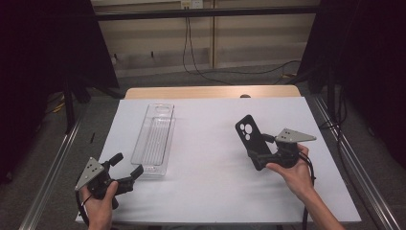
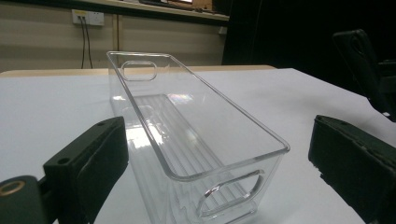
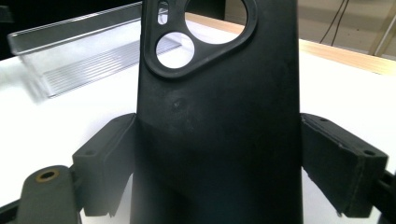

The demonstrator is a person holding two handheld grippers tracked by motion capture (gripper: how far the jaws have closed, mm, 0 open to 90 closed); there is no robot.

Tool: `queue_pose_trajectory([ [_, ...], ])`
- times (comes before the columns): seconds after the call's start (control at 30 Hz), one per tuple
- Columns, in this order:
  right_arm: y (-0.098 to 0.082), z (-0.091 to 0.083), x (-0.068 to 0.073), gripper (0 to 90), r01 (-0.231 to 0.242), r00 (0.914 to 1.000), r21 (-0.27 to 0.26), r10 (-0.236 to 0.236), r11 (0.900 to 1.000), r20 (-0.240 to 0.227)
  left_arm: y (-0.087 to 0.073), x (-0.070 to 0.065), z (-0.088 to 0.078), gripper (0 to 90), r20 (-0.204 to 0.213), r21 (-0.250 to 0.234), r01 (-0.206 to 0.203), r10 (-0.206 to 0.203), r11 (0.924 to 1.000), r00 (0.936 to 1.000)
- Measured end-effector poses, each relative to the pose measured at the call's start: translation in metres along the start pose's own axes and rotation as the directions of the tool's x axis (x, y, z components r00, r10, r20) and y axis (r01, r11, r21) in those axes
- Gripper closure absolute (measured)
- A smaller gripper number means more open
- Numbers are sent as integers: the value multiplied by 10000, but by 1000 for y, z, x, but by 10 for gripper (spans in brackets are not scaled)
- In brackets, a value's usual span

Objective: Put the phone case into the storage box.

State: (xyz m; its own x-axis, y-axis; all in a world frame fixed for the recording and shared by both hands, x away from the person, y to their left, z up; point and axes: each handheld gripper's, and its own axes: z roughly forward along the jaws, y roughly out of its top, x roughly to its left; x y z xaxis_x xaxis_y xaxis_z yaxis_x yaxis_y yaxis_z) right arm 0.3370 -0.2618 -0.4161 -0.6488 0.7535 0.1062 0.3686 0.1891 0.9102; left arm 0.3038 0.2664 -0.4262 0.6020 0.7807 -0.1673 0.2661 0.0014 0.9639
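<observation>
A black phone case [image 1: 250, 134] with round camera cutouts stands tilted above the right half of the white table top [image 1: 210, 187]. My right gripper [image 1: 258, 155] is shut on its lower end; in the right gripper view the jaws press both sides of the case [image 3: 219, 116]. A clear plastic bin [image 1: 155, 139], long and narrow with handle slots, lies empty left of centre. My left gripper [image 1: 128, 164] is open at the bin's near end. In the left gripper view the near end of the bin [image 2: 224, 121] lies between the spread jaws without touching them.
The wooden table edge [image 1: 210, 92] shows behind the white top. Metal rails [image 1: 52, 167] run along both sides. Cables [image 1: 201, 72] hang from a wall socket and trail over the floor beyond. Dark curtains stand at the back left and right.
</observation>
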Motion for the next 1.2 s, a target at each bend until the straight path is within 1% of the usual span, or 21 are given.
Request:
queue_pose_trajectory([
  [0.1,-5,-7,3,148,-24,9999,-186,22,9998,-109,1,0,-1,49,29,23,-65,65,10000,10000],
  [0.13,-7,-9,4,148,-4,9999,-212,1,9998,-173,1,-1,0,49,52,-8,-31,31,10000,10000],
  [0.23,-13,-12,4,147,-19,9995,-430,6,9991,-300,2,-3,1,49,178,56,-204,203,9998,9996],
  [0.27,-15,-13,4,148,-18,9995,-443,5,9990,-311,2,-3,2,49,242,89,-278,275,9996,9993],
  [0.37,-17,-14,4,148,8,9990,-498,-30,9988,-443,4,-6,3,48,414,98,-301,297,9995,9987],
  [0.43,-18,-15,5,148,1,9980,-567,-37,9984,-628,5,-8,4,49,542,144,-455,447,9989,9975],
  [0.5,-19,-15,7,147,117,9972,-557,-158,9984,-731,6,-11,5,49,691,149,-542,530,9984,9962],
  [0.6,-19,-14,11,147,187,9956,-587,-240,9981,-909,10,-17,8,46,1116,207,-863,834,9961,9902],
  [0.63,-20,-14,13,147,209,9949,-579,-265,9981,-977,12,-21,9,34,1160,191,-955,927,9952,9889],
  [0.67,-21,-14,14,147,226,9941,-529,-280,9983,-1043,14,-23,10,29,1286,173,-1161,1129,9931,9852],
  [0.73,-23,-12,16,147,298,9925,-466,-351,9985,-1169,15,-26,12,29,1569,167,-1072,1033,9941,9822],
  [0.8,-24,-10,18,146,344,9907,-410,-395,9986,-1300,15,-28,15,29,1676,284,-1212,1148,9922,9791],
  [0.87,-24,-9,21,147,361,9888,-440,-421,9984,-1435,15,-30,17,29,1831,360,-1159,1075,9926,9772],
  [0.9,-24,-9,22,146,407,9876,-466,-473,9981,-1500,15,-31,17,29,1884,417,-1171,1073,9922,9762],
  [0.93,-24,-9,24,146,415,9867,-488,-486,9979,-1554,16,-32,18,29,1963,437,-1246,1137,9912,9739],
  [1.0,-24,-9,26,146,442,9838,-513,-524,9977,-1715,17,-35,20,31,2138,551,-1231,1088,9909,9708],
  [1.03,-24,-9,27,146,471,9833,-509,-553,9976,-1733,17,-37,21,32,2150,544,-1181,1038,9915,9711],
  [1.07,-24,-9,28,146,447,9821,-511,-532,9977,-1809,18,-38,23,32,2211,615,-1269,1105,9900,9690],
  [1.1,-24,-8,29,146,476,9811,-517,-564,9975,-1850,19,-40,26,32,2317,645,-1244,1064,9901,9669],
  [1.13,-24,-8,30,146,489,9801,-508,-578,9975,-1900,19,-42,28,32,2348,666,-1176,990,9908,9670],
  [1.2,-24,-7,31,146,519,9781,-489,-607,9975,-1993,20,-46,33,33,2514,807,-1293,1053,9883,9621],
])
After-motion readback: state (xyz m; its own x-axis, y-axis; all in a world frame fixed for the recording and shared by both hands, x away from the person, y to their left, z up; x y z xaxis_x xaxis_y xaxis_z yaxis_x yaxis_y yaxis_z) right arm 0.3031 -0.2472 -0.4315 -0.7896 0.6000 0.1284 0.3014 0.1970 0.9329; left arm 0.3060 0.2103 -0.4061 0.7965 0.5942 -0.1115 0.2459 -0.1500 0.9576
